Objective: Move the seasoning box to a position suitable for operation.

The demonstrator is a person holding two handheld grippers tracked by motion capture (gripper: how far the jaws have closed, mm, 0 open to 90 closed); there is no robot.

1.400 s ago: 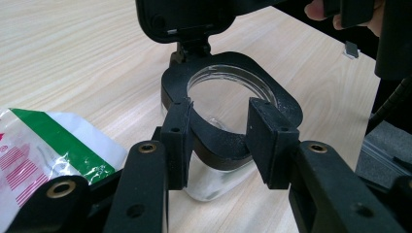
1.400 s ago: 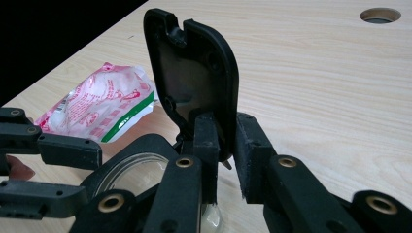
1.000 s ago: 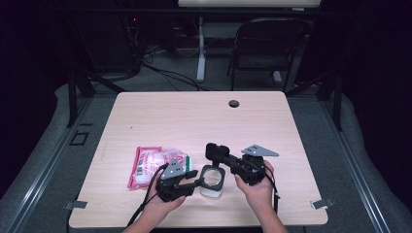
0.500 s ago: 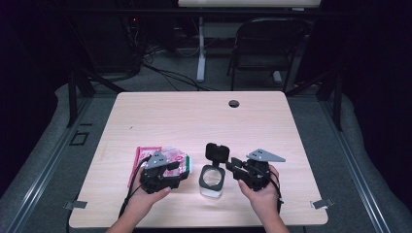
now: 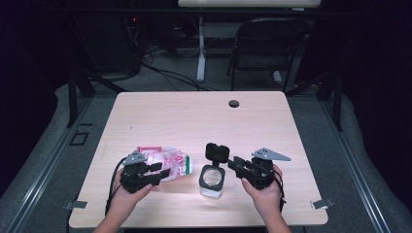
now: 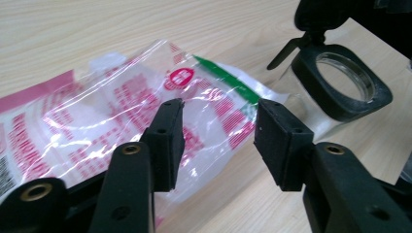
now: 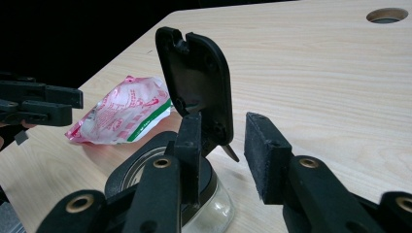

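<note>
Near the table's front edge lies the crinkled red-and-white plastic pouch (image 6: 121,102), between the left gripper (image 5: 163,173)'s just-widened, empty jaws; the right gripper (image 7: 228,160), also opening, brackets the glass jar's (image 5: 212,182) black flip lid (image 7: 197,82). Slippery film could slide free.

In the high view the left gripper (image 5: 160,173) covers the near end of the plastic bag (image 5: 170,162). The bag's printing is too small and glare-washed to read. In the left gripper view the bag runs off the left edge. In the right gripper view a finger (image 7: 190,145) hides part of the jar (image 7: 204,213), whose base is cut off.
</note>
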